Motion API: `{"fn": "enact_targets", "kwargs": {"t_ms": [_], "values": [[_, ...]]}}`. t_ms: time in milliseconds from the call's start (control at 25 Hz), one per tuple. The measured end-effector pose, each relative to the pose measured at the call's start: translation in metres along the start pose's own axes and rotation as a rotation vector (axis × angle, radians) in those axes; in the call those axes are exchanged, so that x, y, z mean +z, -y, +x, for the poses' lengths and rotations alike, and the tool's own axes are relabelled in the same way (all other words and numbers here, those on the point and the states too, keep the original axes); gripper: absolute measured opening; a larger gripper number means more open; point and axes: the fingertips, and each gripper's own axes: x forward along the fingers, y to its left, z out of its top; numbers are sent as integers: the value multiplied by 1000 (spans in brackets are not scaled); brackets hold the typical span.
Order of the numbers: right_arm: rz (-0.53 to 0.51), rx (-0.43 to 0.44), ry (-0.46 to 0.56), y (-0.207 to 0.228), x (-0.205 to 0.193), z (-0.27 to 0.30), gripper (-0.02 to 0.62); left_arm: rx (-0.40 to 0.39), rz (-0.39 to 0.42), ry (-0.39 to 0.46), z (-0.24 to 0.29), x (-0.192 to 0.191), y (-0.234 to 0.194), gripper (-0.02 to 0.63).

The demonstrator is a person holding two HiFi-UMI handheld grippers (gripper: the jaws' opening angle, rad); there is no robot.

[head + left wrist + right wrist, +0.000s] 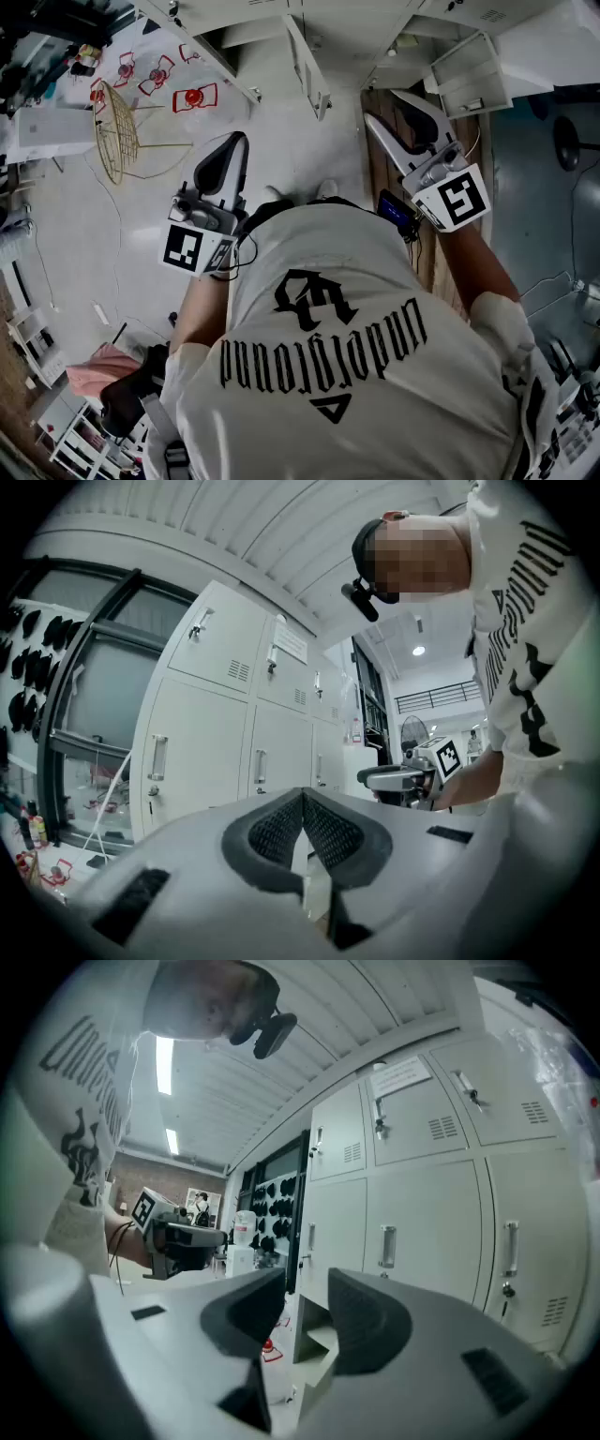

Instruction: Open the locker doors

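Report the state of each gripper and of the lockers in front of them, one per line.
left gripper: shut, nothing between the jaws
right gripper: open, nothing between the jaws
upper locker doors: closed
middle locker doors: closed
lower locker: open, inside showing

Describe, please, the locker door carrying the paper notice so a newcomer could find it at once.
Start at the bank of white lockers in the right gripper view and look along its upper row. The door meant alone has a white paper sheet at its top; its neighbours carry none.
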Motion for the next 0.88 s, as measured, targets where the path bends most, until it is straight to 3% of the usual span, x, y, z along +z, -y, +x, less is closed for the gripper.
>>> {"fn": "enact_targets", "kwargs": {"t_ms": [240, 560, 880], "values": [[-27, -38, 72, -29, 46, -5, 117, 11, 17, 33, -33, 31, -14, 8], [-2, -81, 92, -89, 67, 20, 98, -35, 67, 32, -91, 53, -38, 8], [8, -129, 79, -169, 78, 44, 94, -72, 46, 42, -164, 58, -69, 8]]}}
